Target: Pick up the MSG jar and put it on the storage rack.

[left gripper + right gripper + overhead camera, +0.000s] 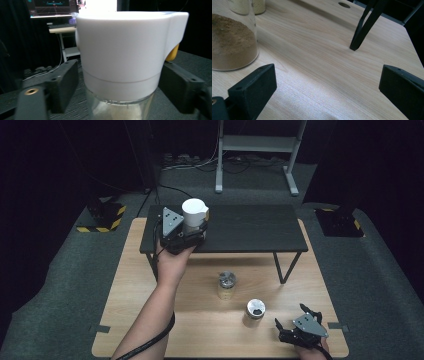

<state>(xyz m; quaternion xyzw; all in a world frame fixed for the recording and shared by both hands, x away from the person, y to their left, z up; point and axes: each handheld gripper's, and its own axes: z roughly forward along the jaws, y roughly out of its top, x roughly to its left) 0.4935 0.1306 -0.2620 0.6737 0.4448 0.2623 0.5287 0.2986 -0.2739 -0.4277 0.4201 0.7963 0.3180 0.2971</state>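
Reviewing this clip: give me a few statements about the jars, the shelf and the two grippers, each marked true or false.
1. The left gripper has the white-capped jar between its jaws at the black shelf. True.
2. The right gripper holds a jar. False: its jaws stand open over bare wood.
3. Two jars stand on the wooden table in front of the shelf. True.
4. The jar nearest the right gripper lies on its side. False: it stands upright.

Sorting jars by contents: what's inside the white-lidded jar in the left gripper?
Below the white lid, the glass jar shows a pale, whitish filling. The lid and left gripper cover the rest, so its level and kind stay unclear.
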